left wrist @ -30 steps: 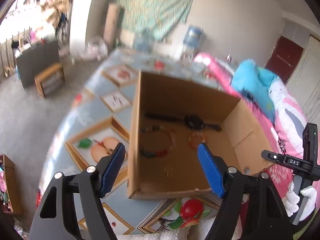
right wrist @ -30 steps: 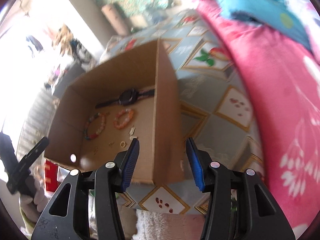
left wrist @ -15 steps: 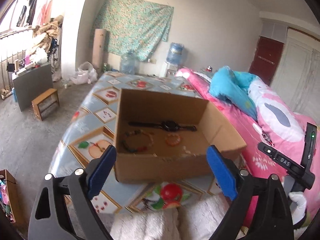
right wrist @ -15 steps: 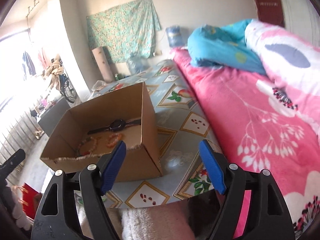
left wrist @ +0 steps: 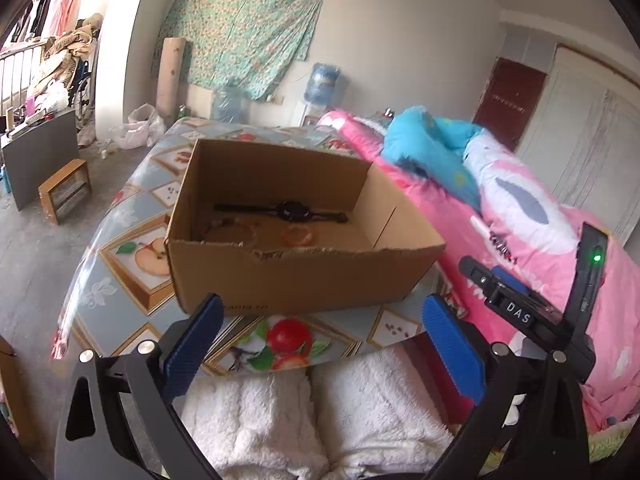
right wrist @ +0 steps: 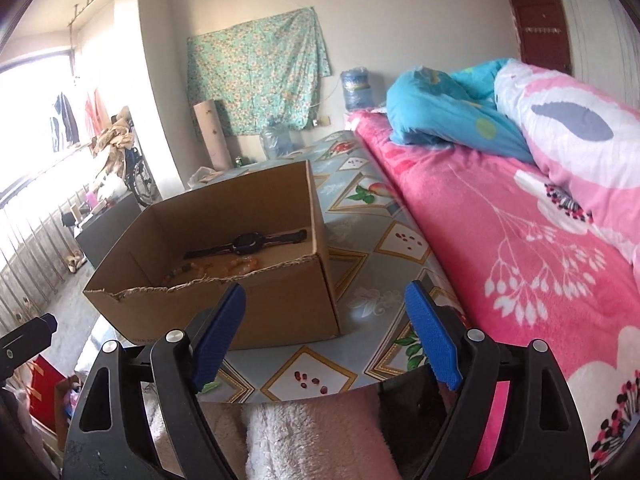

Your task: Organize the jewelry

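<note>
Centrally, ahead of both tongs, the cardboard box [left wrist: 296, 276] is sitting on the patterned tablecloth [left wrist: 120, 284], open at the top. Inside it, the black watch [left wrist: 294, 211] is lying flat toward the far wall, with the orange bracelet [left wrist: 297, 236] and the beaded bracelet [right wrist: 182, 272] lying nearer the torn front edge. The left tongs [left wrist: 320, 344] are hanging released just short of the box; their jaws have just been opening, with nothing between them. The right tongs [right wrist: 324, 336] are also standing released and empty, their jaws having just been opening, with the box's near right corner ahead of the left pad. Right of both tongs, the pink bedspread [right wrist: 520, 240] is lying alongside the table.
</note>
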A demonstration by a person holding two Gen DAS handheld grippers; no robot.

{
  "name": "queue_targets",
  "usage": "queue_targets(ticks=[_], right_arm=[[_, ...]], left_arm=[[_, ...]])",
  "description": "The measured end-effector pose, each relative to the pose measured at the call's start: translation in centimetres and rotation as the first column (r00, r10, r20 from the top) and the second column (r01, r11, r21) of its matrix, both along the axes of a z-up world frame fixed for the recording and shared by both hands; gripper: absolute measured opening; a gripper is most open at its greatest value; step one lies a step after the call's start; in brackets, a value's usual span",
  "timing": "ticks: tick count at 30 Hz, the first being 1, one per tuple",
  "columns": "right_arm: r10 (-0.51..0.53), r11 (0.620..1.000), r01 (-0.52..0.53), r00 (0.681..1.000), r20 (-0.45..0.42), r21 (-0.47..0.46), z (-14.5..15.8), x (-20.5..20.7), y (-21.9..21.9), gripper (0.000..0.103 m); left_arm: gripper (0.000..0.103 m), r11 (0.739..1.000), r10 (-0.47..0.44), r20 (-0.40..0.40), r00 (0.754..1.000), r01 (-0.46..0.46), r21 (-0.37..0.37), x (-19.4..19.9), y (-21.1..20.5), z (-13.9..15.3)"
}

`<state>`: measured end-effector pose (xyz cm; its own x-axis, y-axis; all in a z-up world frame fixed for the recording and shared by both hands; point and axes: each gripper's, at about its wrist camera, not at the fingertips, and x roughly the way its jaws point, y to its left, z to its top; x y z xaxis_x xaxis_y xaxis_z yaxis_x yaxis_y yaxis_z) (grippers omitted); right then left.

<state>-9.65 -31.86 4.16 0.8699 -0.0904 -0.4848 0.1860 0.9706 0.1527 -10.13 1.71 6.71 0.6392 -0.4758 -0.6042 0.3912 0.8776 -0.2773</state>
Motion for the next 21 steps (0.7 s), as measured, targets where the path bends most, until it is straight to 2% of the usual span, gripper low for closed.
queue_targets(ticks=[7, 11, 14, 21], right_arm=[[0.042, 0.999, -0.041, 0.998, 0.046, -0.027, 0.2, -0.6, 1.8, 0.081], [0.071, 0.997, -0.069, 0.996, 0.050, -0.031, -0.1, -0.4, 2.4, 0.083], [0.092, 0.996, -0.091, 0.995, 0.046, -0.018, -0.3, -0.1, 2.9, 0.083], [0.128, 0.991, -0.126, 0.991, 0.043, -0.050, -0.1, -0.5, 4.0, 0.083]], left_arm=[[0.098, 0.992, 0.092, 0.034, 0.995, -0.095, 0.086, -0.7, 0.3, 0.0], [0.098, 0.964, 0.155, 0.027, 0.988, -0.157, 0.213, -0.5, 0.2, -0.8], [0.098, 0.957, 0.175, 0.032, 0.984, -0.178, 0.230, -0.4, 0.3, -0.8], [0.098, 0.931, 0.241, 0.102, 0.965, -0.259, 0.255, 0.3, -0.4, -0.5]])
